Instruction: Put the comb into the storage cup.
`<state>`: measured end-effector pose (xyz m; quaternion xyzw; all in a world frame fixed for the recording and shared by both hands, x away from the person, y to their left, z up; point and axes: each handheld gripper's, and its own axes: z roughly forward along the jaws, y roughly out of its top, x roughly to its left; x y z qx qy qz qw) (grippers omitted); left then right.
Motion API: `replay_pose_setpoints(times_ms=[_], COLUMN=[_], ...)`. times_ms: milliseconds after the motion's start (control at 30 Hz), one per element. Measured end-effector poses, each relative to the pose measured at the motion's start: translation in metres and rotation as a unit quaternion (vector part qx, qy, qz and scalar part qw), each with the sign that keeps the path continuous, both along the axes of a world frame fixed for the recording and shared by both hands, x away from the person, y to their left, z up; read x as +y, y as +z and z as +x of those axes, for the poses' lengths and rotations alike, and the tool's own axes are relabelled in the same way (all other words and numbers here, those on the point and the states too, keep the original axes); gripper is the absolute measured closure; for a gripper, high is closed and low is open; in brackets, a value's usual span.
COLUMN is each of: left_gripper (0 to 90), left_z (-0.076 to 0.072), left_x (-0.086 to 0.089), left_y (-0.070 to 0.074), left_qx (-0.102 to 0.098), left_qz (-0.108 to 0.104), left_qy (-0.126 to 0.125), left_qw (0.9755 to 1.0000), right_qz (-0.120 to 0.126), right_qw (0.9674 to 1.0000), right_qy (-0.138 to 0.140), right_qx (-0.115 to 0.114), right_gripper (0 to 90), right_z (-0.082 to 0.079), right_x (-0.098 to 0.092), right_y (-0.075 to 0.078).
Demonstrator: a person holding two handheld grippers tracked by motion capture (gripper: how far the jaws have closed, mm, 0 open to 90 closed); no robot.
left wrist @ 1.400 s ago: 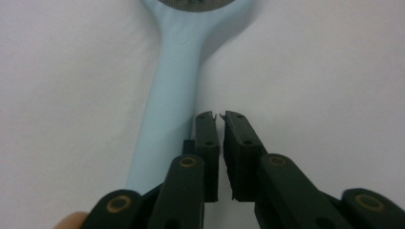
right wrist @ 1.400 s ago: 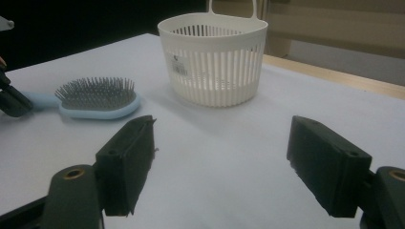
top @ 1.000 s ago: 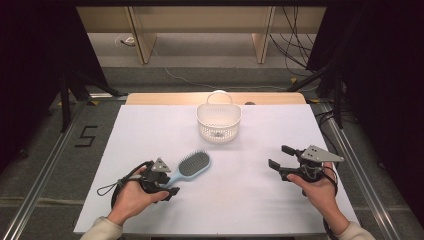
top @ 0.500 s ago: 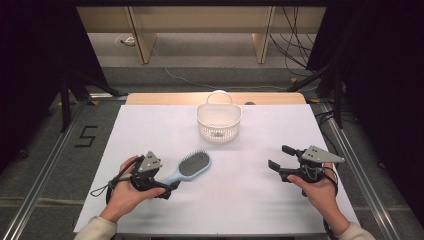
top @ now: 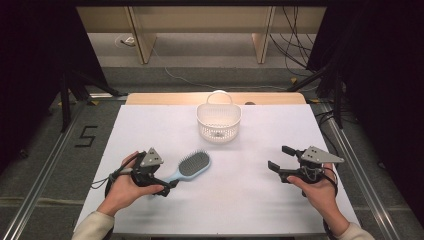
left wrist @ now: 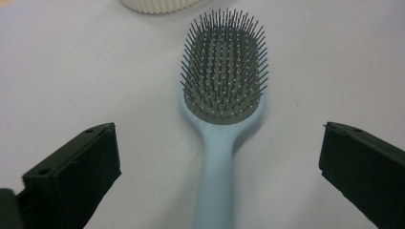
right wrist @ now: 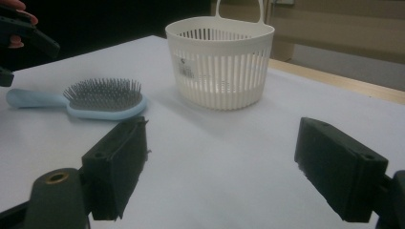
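Jaws of the left gripper have just been opening and stand wide apart, gripping nothing; the handle of the one light-blue hairbrush lies between them, untouched. The brush rests bristles up near the surface's front left corner, its long axis slanting from the handle at the gripper up toward the far right. In the left gripper view its handle end is cut off. The right gripper, near the front right corner, has also been opening and is empty. One white basket stands near the far edge.
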<state>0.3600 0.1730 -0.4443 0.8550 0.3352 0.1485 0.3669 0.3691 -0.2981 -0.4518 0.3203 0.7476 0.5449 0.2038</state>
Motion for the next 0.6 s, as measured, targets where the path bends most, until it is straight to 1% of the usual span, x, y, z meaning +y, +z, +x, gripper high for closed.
replay_pose_setpoints(times_ms=[100, 167, 267, 400, 467, 500, 600], left_gripper=[0.0, 0.0, 0.6, 3.7, 5.9, 6.0, 8.8], left_z=[0.003, 0.004, 0.006, 0.009, 0.01, 0.012, 0.015], left_x=[-0.001, -0.002, -0.003, -0.004, -0.004, -0.004, -0.006], left_y=[0.001, 0.001, 0.001, 0.001, 0.002, 0.001, 0.001], left_qx=[0.003, 0.004, 0.01, 0.017, 0.026, 0.033, 0.037], left_qz=[0.007, 0.006, 0.015, 0.031, 0.04, 0.049, 0.067], left_qy=[-0.007, -0.006, -0.012, -0.021, -0.028, -0.037, -0.041], left_qw=[0.9999, 1.0, 0.9998, 0.9991, 0.9985, 0.9976, 0.9962], right_qz=[-0.001, -0.002, -0.004, -0.005, -0.005, -0.005, -0.004], right_qw=[1.0, 1.0, 1.0, 1.0, 1.0, 1.0, 1.0], right_qy=[0.0, 0.0, 0.003, 0.003, 0.003, 0.003, 0.001], right_qx=[0.001, 0.001, -0.001, 0.0, 0.0, 0.0, 0.002], right_gripper=[19.2, 19.0, 19.0, 18.9, 18.9, 18.9, 19.0], right_z=[0.0, 0.0, -0.001, -0.001, 0.0, 0.0, 0.0], right_x=[0.0, 0.0, 0.001, 0.001, 0.001, 0.001, 0.001], right_y=[0.0, 0.0, 0.0, 0.0, 0.0, 0.0, -0.001])
